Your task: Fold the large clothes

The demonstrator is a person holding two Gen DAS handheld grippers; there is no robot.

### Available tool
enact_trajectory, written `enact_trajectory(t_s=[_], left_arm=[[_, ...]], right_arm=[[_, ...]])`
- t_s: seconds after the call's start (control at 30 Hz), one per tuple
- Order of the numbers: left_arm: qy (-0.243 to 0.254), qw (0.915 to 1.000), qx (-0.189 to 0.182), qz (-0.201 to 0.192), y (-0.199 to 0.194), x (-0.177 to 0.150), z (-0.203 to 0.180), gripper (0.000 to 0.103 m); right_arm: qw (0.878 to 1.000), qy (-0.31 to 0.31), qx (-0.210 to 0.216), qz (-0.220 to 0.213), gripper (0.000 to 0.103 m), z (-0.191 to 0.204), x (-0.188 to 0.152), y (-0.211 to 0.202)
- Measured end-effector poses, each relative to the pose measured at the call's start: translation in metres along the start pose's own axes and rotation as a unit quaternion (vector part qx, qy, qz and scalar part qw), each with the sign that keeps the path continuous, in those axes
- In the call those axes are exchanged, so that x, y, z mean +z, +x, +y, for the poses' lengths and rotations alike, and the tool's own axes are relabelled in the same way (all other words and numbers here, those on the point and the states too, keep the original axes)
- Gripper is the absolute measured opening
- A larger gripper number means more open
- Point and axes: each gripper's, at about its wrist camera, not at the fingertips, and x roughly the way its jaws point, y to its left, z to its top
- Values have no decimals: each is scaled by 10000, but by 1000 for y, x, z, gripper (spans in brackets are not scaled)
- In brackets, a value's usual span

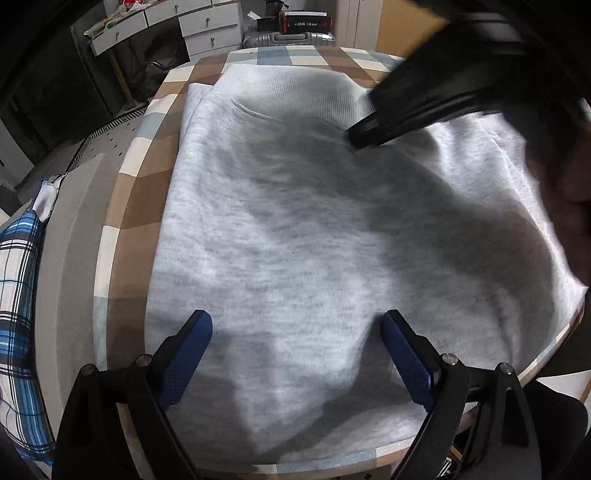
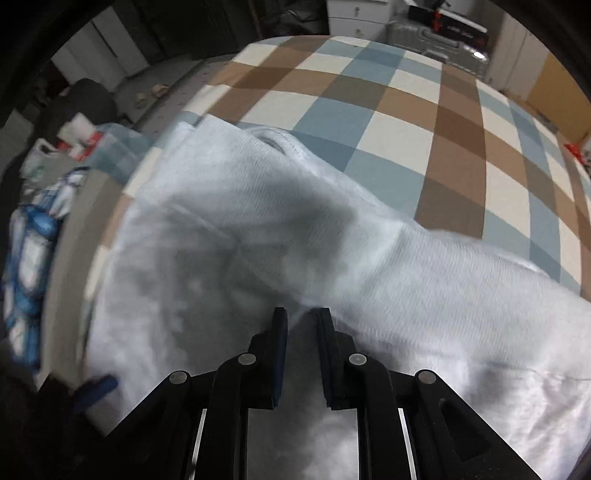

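Note:
A light grey sweatshirt (image 1: 295,229) lies spread on the checked tabletop, partly folded, its ribbed hem at the far end. My left gripper (image 1: 297,325) is open, its blue pads wide apart just above the near part of the sweatshirt, holding nothing. My right gripper (image 1: 364,134) comes in from the upper right with its tip on the cloth. In the right wrist view the right gripper (image 2: 301,315) has its jaws nearly closed with a fold of the sweatshirt (image 2: 332,240) between them. The left gripper's blue pad (image 2: 98,386) shows at the lower left.
The table (image 2: 388,122) has a brown, blue and cream checked cover. A blue plaid cloth (image 1: 18,295) lies on a grey seat to the left. White drawers (image 1: 210,29) and a silver suitcase (image 1: 288,38) stand beyond the table's far edge.

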Motion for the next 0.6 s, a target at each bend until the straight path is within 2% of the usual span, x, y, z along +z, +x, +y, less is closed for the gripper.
enact_trajectory(t_s=[0.07,0.1,0.13,0.2,0.23,0.3,0.37,0.4,0.43,0.47,0.5,0.6], left_arm=[[40,10000,36,-29,-2,-2,-1,91],[54,10000,54,-42,-3,-4,-1,91],[85,9999,97,-60,-3,-5,-3,91],[149,9997,171,-86,-5,-6,-5,91],[164,9996,202,-92,-5,-6,-6,91],[163,9996,220,-93,-4,-6,-5,91],[139,9996,225,-99,-3,-6,-6,91],[125,9996,232,-108,-3,-6,-6,91],[122,9996,235,-109,-1,-5,-5,91],[125,9996,245,-109,2,-1,-3,92],[210,9985,79,-490,2,0,-4,92],[220,9984,71,-515,3,0,-3,94]], right_arm=[[9996,50,-6,-286,17,-27,-15,-31],[9991,94,-52,-406,23,-41,-22,-44],[9980,182,-217,-562,34,-62,-32,-58],[9917,479,-920,-757,42,-111,-53,-81],[9870,666,-1233,-790,42,-136,-63,-90],[9800,1122,-1555,-530,42,-183,-80,-96],[9706,1476,-1903,20,42,-221,-99,-84],[9688,1577,-1879,360,42,-237,-107,-72],[9723,1645,-1626,339,41,-247,-114,-63],[9734,1713,-1515,119,41,-250,-118,-64],[9733,1759,-1473,-26,41,-252,-120,-65],[9725,1732,-1543,-196,42,-245,-121,-71]])
